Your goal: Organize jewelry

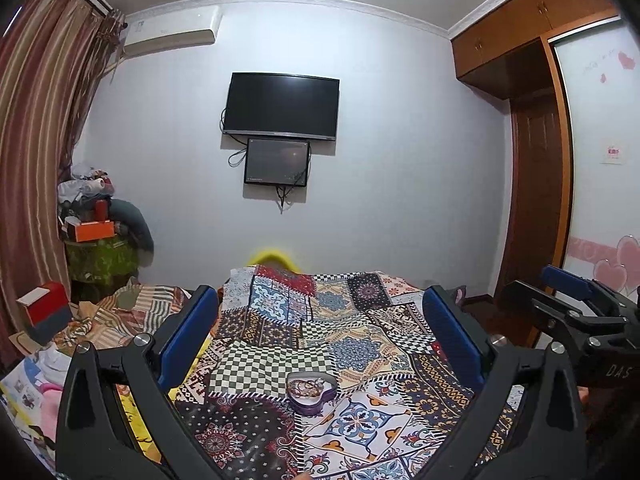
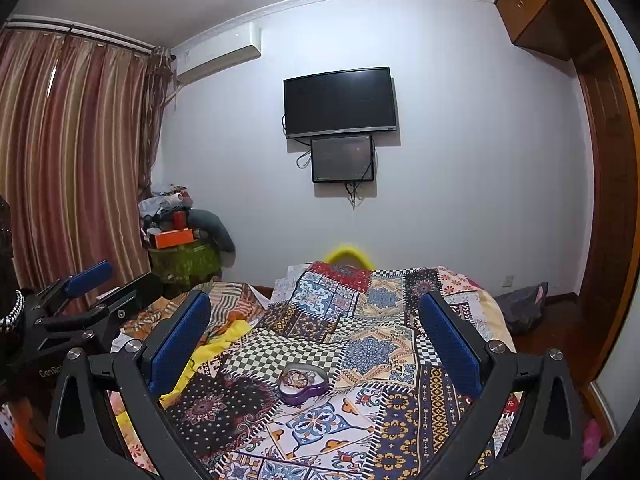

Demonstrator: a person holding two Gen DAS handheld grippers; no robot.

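A purple heart-shaped box (image 1: 311,393) lies open on the patchwork bedspread (image 1: 360,320), with a tangle of jewelry (image 1: 306,386) inside. It also shows in the right wrist view (image 2: 303,385). My left gripper (image 1: 320,304) is open and empty, held above and short of the box. My right gripper (image 2: 314,310) is open and empty too, at a similar height. Each gripper shows at the edge of the other's view: the right one (image 1: 576,300) and the left one (image 2: 80,292).
A wall television (image 1: 281,106) and a small screen (image 1: 277,162) hang ahead. A cluttered stand (image 1: 100,240) and curtains (image 1: 36,140) are at the left. A wooden wardrobe (image 1: 532,180) is at the right. Crumpled bedding (image 1: 120,316) and a red box (image 1: 44,308) lie left.
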